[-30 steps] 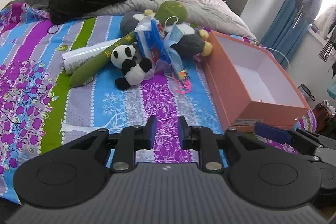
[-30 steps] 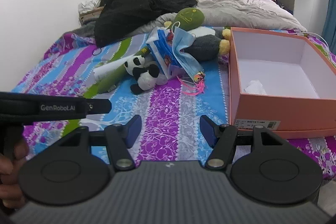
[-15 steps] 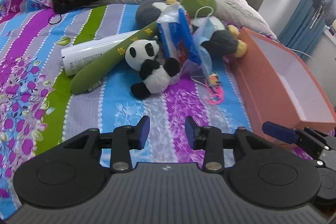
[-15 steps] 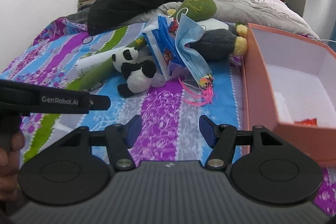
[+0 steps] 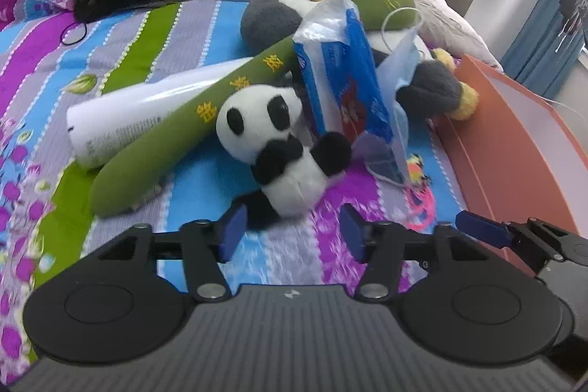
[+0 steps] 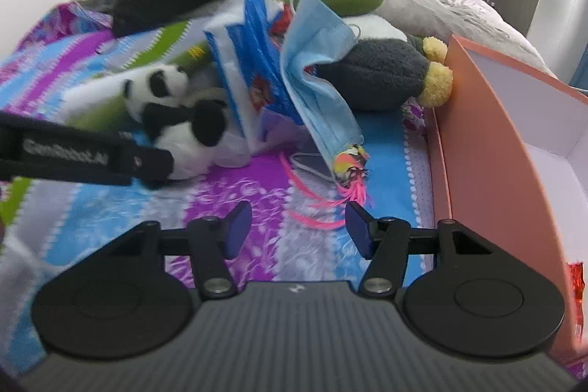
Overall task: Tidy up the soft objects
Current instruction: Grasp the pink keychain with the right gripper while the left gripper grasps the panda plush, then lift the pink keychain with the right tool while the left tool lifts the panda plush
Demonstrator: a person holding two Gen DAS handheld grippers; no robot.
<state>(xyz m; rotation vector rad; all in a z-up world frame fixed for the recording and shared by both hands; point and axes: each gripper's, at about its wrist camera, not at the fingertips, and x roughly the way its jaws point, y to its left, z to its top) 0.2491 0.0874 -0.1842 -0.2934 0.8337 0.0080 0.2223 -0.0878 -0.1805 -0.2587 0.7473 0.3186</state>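
Now the panda plush (image 5: 283,149) lay on the bed (image 5: 154,35) directly ahead of the left gripper (image 5: 290,234), whose jaws stood spread apart and empty.

Its dark foot sat just beside the left gripper's left-hand pad, its body leaning against a blue packet (image 5: 345,79) and a green plush stick (image 5: 183,131). A blue face mask (image 6: 316,61) draped over the packet, with a grey plush (image 6: 378,76) behind. Farther right, the right gripper (image 6: 297,230) also gaped wide, empty, above pink strands (image 6: 323,204), beside the orange box (image 6: 488,142).
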